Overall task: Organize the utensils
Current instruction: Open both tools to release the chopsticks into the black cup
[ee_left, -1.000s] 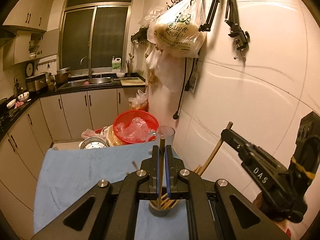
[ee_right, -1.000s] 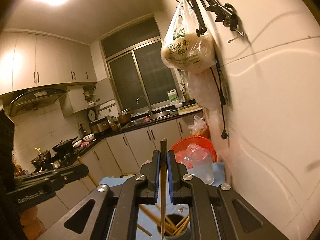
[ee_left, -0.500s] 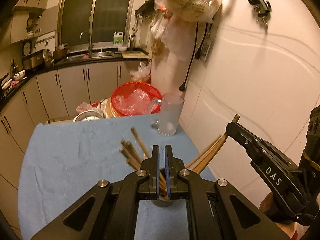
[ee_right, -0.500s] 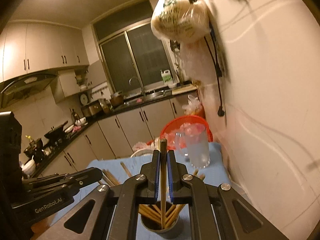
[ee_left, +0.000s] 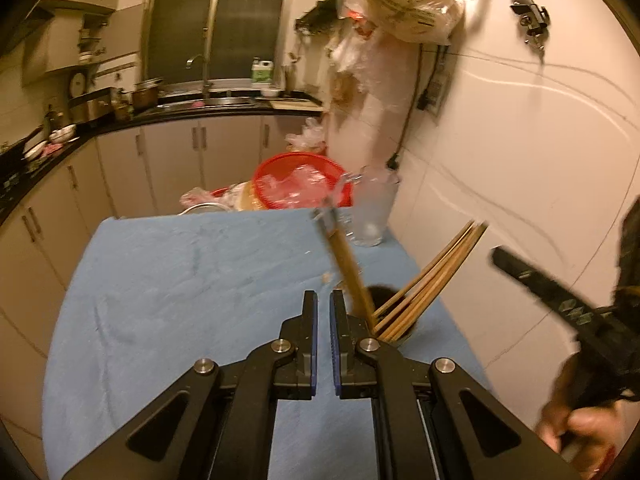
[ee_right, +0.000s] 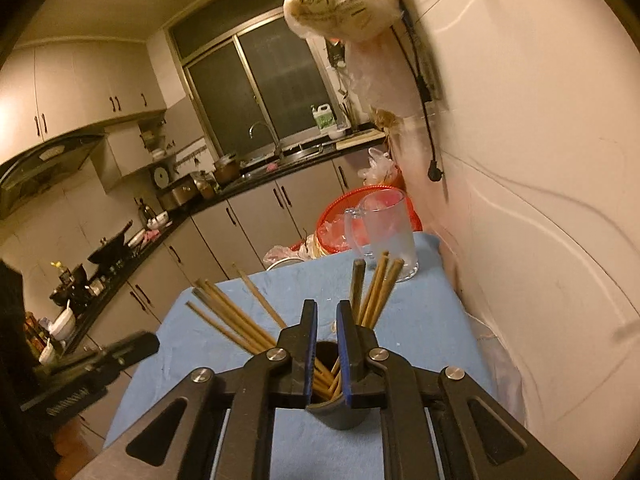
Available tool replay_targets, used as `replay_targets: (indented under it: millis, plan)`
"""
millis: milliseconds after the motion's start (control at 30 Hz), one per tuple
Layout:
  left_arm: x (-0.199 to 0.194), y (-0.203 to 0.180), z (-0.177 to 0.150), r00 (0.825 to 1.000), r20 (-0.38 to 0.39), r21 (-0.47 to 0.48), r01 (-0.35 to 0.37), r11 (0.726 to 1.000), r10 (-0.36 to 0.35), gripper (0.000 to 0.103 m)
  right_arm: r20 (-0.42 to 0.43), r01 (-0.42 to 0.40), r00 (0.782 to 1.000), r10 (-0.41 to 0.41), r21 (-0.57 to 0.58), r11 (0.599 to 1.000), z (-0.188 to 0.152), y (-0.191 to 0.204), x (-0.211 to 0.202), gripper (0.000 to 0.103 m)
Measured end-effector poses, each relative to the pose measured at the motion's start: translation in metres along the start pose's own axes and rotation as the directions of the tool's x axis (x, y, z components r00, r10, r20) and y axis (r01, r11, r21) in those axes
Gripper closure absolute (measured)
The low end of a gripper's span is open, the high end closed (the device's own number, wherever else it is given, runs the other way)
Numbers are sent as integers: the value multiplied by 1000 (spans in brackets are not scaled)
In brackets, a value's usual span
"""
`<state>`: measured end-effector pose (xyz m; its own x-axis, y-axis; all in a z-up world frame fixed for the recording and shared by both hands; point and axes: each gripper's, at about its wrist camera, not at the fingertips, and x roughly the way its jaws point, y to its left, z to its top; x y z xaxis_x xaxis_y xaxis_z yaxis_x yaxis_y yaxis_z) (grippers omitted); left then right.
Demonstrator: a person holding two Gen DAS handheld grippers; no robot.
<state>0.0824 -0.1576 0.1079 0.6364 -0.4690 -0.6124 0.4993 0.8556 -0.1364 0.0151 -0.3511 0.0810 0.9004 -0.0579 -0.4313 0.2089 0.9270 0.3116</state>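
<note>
Chopsticks point(ee_right: 224, 312) blur in a half-hidden dark cup point(ee_right: 338, 412); both grippers' jaws empty, right's just opening.

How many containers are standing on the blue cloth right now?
2: a dark cup holding chopsticks, nearest the cameras; a clear glass mug at the cloth's far edge by the wall. Nearer ones may be hidden.

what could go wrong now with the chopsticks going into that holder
1. The dark holder is narrow, and the chopsticks fan out steeply; it might tip.
2. The right claw, whose jaws have just been opening with nothing between them, hangs right over the rim; it could knock the chopsticks out.
3. The glass mug stands near the table edge.
</note>
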Motion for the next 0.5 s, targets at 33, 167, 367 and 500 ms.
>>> replay_targets:
  millis: [33, 167, 367, 500]
  plan:
    - [-2, 5, -8, 1000, 1, -1, -21, 1000, 21, 98, 4, 5, 1000, -5, -1, 1000, -5, 1, -5, 83]
    - [-3, 21, -40, 995, -4, -14, -104, 994, 104, 98, 24, 68, 997, -68, -1, 998, -31, 10, -26, 33]
    - [-5, 33, -82, 986, -45, -12, -164, 986, 163, 61, 15, 163, 987, -163, -39, 986, -69, 29, -51, 30]
    - [-26, 28, -104, 969, 22, 35, -248, 968, 247, 43, 46, 259, 965, -257, -68, 963, -85, 42, -73, 25]
